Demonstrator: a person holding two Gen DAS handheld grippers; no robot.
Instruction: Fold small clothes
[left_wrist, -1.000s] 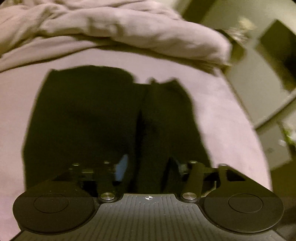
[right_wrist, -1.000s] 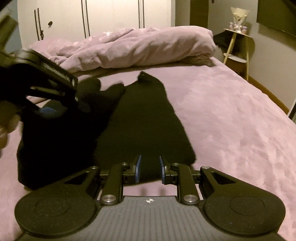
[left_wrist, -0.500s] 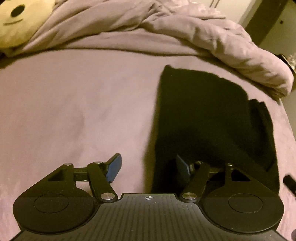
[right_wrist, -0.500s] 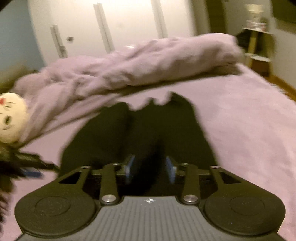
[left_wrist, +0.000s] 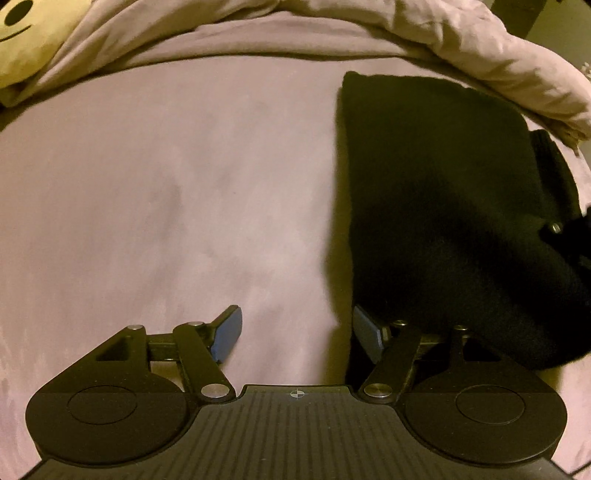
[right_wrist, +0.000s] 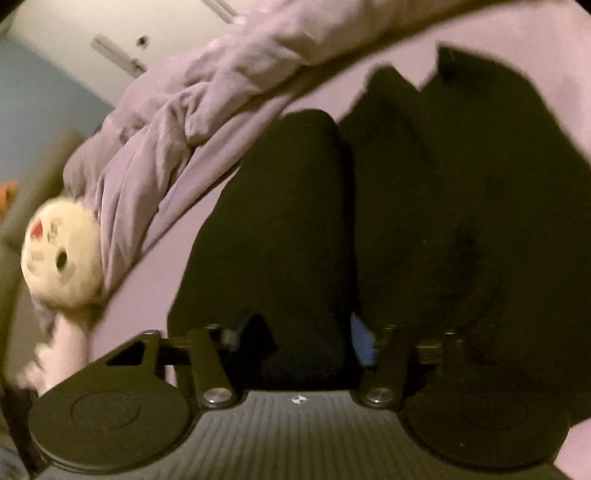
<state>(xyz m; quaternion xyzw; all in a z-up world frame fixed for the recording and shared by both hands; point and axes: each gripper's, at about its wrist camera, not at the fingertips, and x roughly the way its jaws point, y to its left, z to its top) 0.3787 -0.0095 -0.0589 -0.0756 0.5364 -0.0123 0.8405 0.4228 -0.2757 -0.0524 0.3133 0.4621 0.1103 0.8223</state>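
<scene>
Swung my right tongs (right_wrist: 295, 336) down onto black garment (right_wrist: 424, 206); jaws wide, straddling a fold. Left tongs (left_wrist: 295, 328) wide, empty.

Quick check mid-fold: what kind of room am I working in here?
Most likely a bedroom: the black garment lies on a bed's pink sheet, with a rumpled duvet and a plush toy behind.

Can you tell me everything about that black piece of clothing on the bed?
The black garment is plain, soft-looking cloth, too dark to show seams. It lies on the purple bed cover, below the bunched purple blanket. It is folded lengthwise, layers overlapping. The right hand-held gripper has its fingers around a fold of it; the grip itself is hidden. The left hand-held gripper is open beside its left edge.
</scene>
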